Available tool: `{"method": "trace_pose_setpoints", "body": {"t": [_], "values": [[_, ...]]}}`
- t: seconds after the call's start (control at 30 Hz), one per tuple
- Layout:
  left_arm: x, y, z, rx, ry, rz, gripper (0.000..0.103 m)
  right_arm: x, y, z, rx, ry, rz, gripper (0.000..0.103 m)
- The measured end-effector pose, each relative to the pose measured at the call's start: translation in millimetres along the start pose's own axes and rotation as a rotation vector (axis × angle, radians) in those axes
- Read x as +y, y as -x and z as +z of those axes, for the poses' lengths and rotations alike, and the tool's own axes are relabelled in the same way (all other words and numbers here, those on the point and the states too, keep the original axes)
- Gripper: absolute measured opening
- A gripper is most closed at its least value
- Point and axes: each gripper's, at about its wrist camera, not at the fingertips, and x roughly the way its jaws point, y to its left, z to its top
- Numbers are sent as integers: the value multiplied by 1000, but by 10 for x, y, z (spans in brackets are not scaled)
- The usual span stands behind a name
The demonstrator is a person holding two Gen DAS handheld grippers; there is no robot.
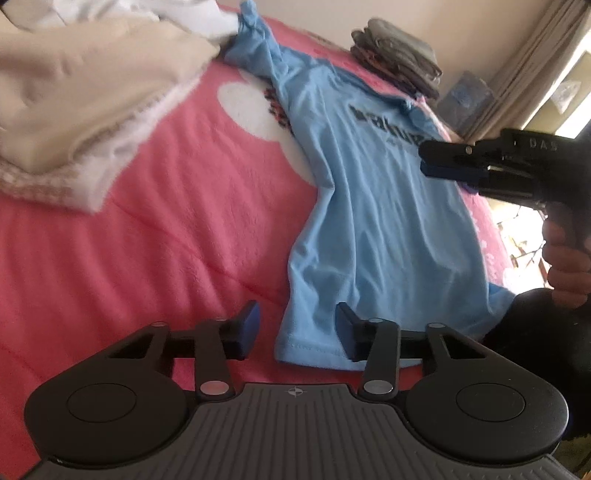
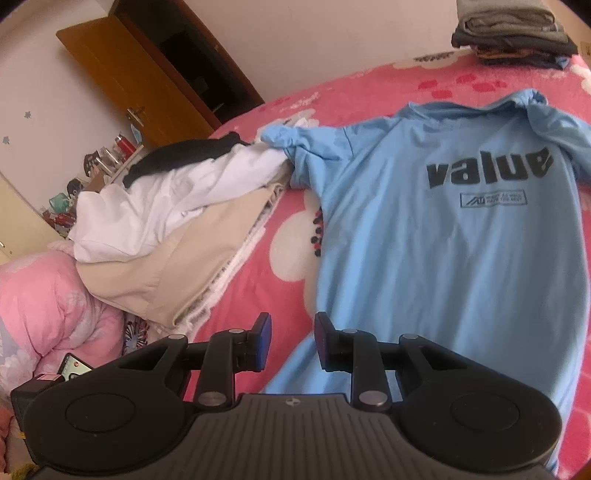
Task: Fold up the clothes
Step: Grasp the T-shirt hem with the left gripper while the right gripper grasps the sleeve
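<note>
A light blue T-shirt (image 1: 369, 206) with a black "value" print (image 2: 487, 170) lies face up, spread lengthwise on the pink bedspread (image 1: 147, 240). Its sleeves are bunched and one touches the clothes pile. My left gripper (image 1: 297, 328) is open just above the shirt's hem corner, with one finger over the bedspread and the other over the cloth. My right gripper (image 2: 292, 341) is open over the shirt's (image 2: 443, 240) side edge, holding nothing. In the left wrist view the right gripper (image 1: 424, 160) hovers above the shirt's chest, held by a hand (image 1: 565, 266).
A loose pile of beige and white clothes (image 2: 166, 229) (image 1: 74, 92) lies beside the shirt. A folded stack of grey garments (image 1: 399, 62) (image 2: 513, 33) sits at the bed's far corner. A pink quilt (image 2: 48, 306), a phone (image 2: 74, 365) and a wooden door (image 2: 147, 81) are beyond.
</note>
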Motion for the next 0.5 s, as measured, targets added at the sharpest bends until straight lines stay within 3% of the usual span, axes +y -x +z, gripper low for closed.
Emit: {"method": "trace_pose_setpoints", "body": {"t": [0.17,0.33,0.5], "values": [[-26,-76,-47,22,-38,-19,29,92,-222,125,27,90,-31,28],[-60,-105,-68,-8,-62,-3,23,213,-596,358,42,228,-73,28],[-76,-127,-98,-22,-67,-6,23,302,-1189,669,30,390,-199,27]]}}
